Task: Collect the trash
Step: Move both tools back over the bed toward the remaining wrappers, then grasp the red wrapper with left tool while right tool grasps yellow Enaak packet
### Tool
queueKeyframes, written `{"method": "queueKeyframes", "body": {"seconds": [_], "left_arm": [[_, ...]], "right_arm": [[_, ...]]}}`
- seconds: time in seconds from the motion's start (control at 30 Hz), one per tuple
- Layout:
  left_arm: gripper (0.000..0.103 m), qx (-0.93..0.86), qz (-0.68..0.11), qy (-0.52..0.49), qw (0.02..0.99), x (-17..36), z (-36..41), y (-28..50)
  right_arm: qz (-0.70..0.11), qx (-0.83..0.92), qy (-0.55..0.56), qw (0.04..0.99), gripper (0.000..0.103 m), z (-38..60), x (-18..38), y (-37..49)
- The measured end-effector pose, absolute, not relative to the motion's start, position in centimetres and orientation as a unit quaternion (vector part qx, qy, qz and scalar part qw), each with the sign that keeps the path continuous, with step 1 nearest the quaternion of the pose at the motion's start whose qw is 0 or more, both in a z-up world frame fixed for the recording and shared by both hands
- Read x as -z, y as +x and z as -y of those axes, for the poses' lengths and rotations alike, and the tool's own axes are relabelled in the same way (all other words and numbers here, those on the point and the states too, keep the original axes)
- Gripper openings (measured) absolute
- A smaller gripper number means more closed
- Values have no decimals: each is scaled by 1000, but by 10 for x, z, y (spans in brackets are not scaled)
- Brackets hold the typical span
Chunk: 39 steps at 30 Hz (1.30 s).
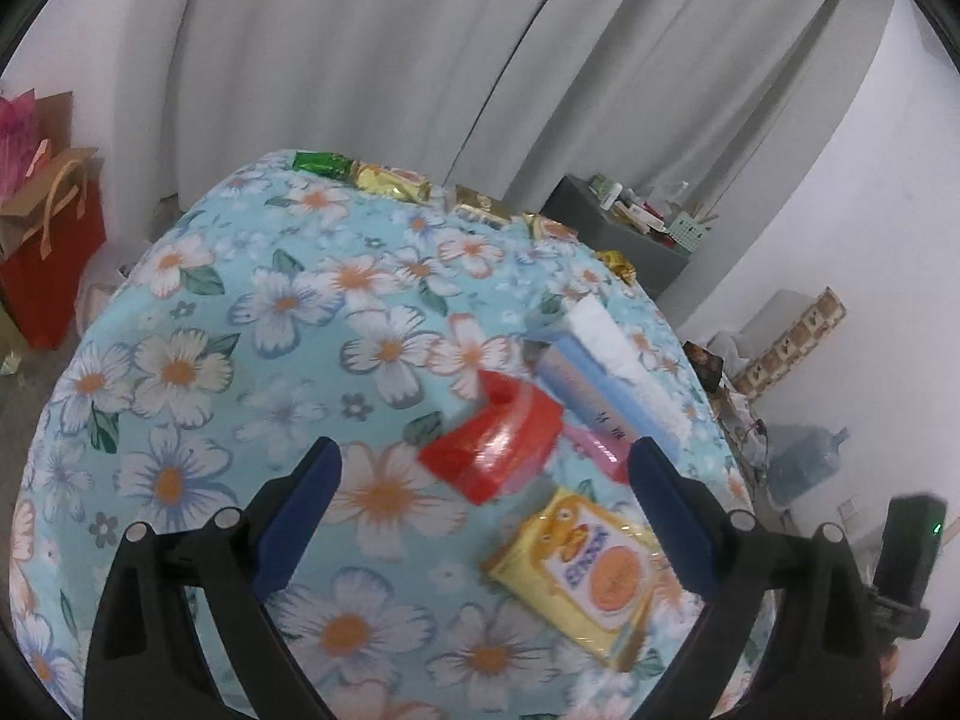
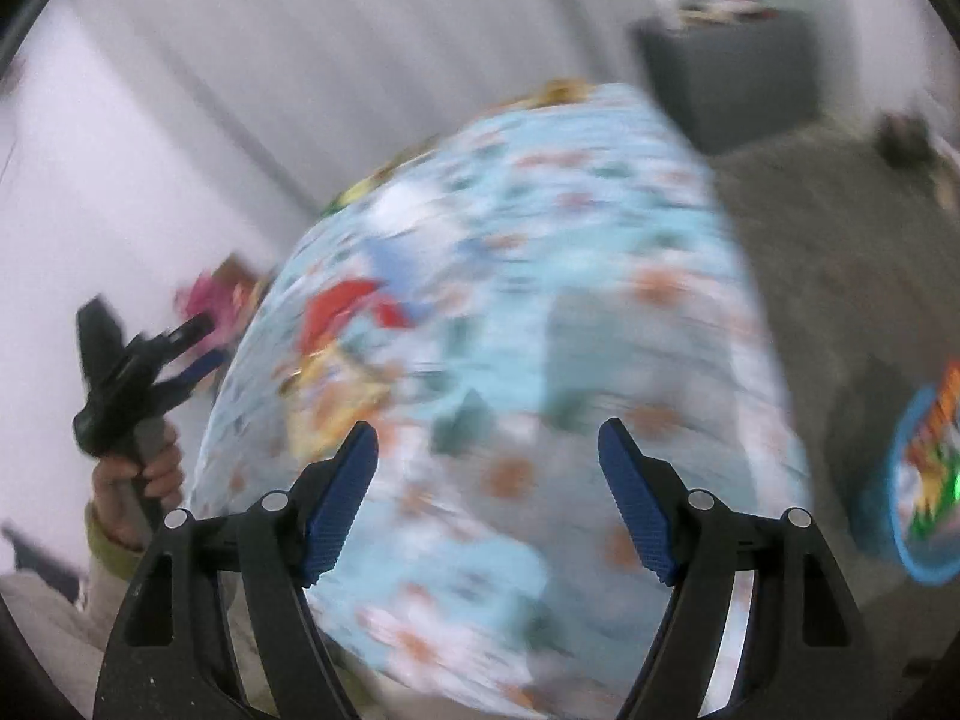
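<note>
A table in a flowered blue cloth (image 1: pixel 240 360) carries a red packet (image 1: pixel 474 456), a yellow biscuit packet (image 1: pixel 576 576), a pink packet (image 1: pixel 600 441) and a blue-and-white tissue pack (image 1: pixel 606 372). My left gripper (image 1: pixel 486 450) hovers open over the red packet, touching nothing. Green (image 1: pixel 321 165) and gold (image 1: pixel 390 180) wrappers lie along the far edge. The right wrist view is badly blurred. It shows my right gripper (image 2: pixel 487 431) open and empty above the cloth (image 2: pixel 600 240), and the left gripper (image 2: pixel 207 343) held in a hand at the left, with the red packet (image 2: pixel 336 306) beyond.
A red gift bag (image 1: pixel 54 276) stands on the floor at the left, and a grey cabinet (image 1: pixel 624 240) with small items behind the table. A large water bottle (image 1: pixel 804 456) and clutter sit at the right. A blue-rimmed colourful object (image 2: pixel 924 480) lies on the grey floor.
</note>
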<state>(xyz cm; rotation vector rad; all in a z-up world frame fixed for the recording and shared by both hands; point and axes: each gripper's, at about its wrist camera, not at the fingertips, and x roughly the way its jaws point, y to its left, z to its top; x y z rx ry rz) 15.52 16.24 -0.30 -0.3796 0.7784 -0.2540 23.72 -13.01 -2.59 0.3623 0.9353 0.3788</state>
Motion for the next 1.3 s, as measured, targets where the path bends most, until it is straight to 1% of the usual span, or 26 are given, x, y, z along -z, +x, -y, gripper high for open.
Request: {"method": "queueKeyframes", "body": {"seconds": [0.17,0.23,0.37,0.53,0.6,0.63,0.7,0.9,1.0,1.1,1.17,1.3], "left_arm": [[94,154,-374,-189,895,13,-172,158],[90,169,-371,-183,894,13,-173,161],[79,209,-377,-163,888,11,-167,170],[74,249,-395,-98,879,16,-142,178],[69,247,-399,-67,881,20,-132,181],[67,246,-400,-62,880,23,-130,183],[61,242,-406,-56,880,29,-127,189],[53,236,-422,-48,874,44,-124,201],[51,229,-427,-33,874,50,-120,205],[51,229,-430,-21,873,54,-116,206],[50,227,-431,-17,873,57,-115,206],[44,215,-435,-22,874,59,-117,209]], "right_arm": [[-472,-215,167,839,72,76,27,267],[-489,-225,201,819,71,65,32,275],[-524,-235,273,772,60,61,48,276],[-556,-223,303,741,51,47,64,272],[-565,-215,314,732,45,43,73,274],[-567,-211,324,727,44,43,78,275],[-567,-207,350,716,41,41,86,277],[-558,-192,384,711,35,42,94,282],[-554,-185,398,707,31,46,96,282],[-553,-178,408,704,24,51,100,279],[-552,-176,414,702,22,53,101,278],[-547,-173,421,702,20,55,102,277]]}}
